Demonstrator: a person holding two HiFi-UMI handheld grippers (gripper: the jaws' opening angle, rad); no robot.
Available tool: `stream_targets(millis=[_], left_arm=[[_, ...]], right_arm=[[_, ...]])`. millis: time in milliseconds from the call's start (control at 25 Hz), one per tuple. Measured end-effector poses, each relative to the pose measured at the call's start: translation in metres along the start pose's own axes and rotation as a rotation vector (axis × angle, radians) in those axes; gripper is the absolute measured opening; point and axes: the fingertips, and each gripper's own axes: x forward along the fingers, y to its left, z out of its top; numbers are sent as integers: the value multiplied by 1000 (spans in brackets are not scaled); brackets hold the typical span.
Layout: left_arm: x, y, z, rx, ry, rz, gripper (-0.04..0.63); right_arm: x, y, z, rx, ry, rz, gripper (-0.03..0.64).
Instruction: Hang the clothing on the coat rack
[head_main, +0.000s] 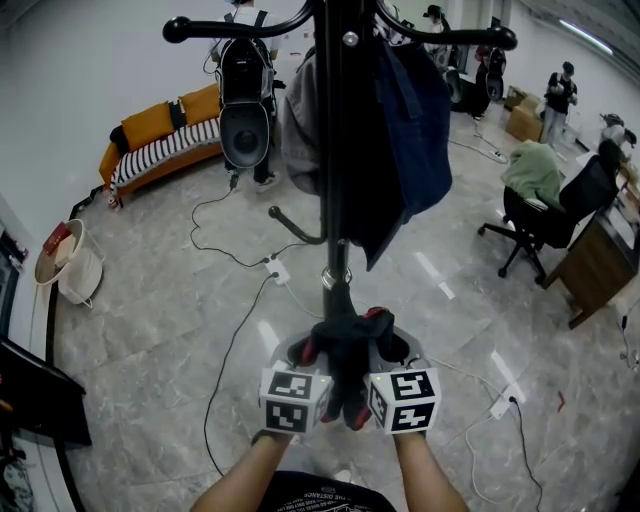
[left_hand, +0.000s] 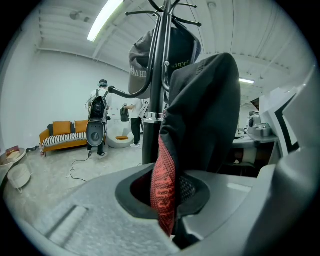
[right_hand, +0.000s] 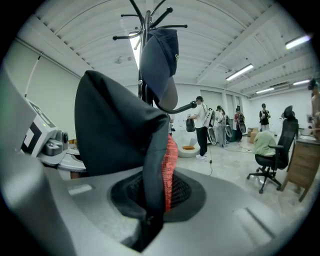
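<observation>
Two grips on one piece: your left hand-held gripper (left_hand: 167, 215) is clenched on the black garment with red trim (head_main: 345, 355), with fabric bunched right through the jaws. Your right hand-held gripper (right_hand: 150, 220) is clamped on the same cloth just beside it. The garment sits low at 6 o'clock, in front of the foot of the coat rack (head_main: 333, 200), not yet on any hook.

Up at 12 o'clock, reading across, there's a bare top hook (head_main: 230, 30) at 11, a grey garment (head_main: 298, 130) against the pole and a navy garment (head_main: 410, 140) at 1.

My read is that you're at the lift. Raise both grips together, spread them so a collar or opening shows, and aim for that bare hook at 11. Hold firm until the fabric's weight rests on the hook, or it may slide off.
</observation>
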Motion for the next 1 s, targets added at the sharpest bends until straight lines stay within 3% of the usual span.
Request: stream_targets(millis=[1000], left_arm=[[-10,-15,-18,11,17,-20,26]], right_arm=[[-14,18,-25,-30,45,50,37]])
